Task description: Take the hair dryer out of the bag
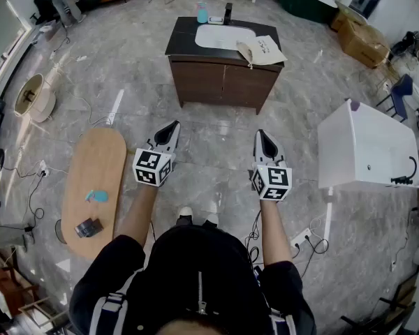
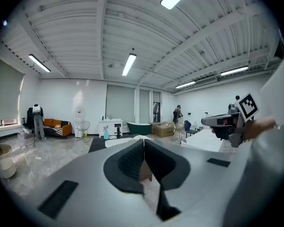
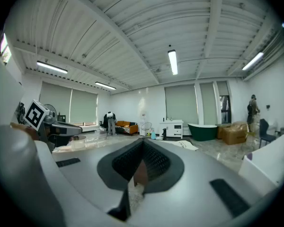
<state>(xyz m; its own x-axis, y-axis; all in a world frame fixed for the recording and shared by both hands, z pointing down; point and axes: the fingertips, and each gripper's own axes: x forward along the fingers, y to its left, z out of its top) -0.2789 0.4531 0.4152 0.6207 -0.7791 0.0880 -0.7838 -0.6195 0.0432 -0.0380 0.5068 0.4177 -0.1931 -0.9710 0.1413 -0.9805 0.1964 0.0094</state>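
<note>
Head view: bag [image 1: 262, 49] lies on the vanity [image 1: 220, 82] top, just right of its sink [image 1: 223, 37]. The hair dryer isn't visible, presumably inside the bag. Left gripper [image 1: 172, 126] and right gripper [image 1: 264, 135] are held side by side, well short of the vanity.

Left gripper view: jaws clenched together, nothing between.

Right gripper view: same, pressed tight and empty.

Task looks unstarted. Still left: approach the vanity, open the bag, pull out the hair dryer.
</note>
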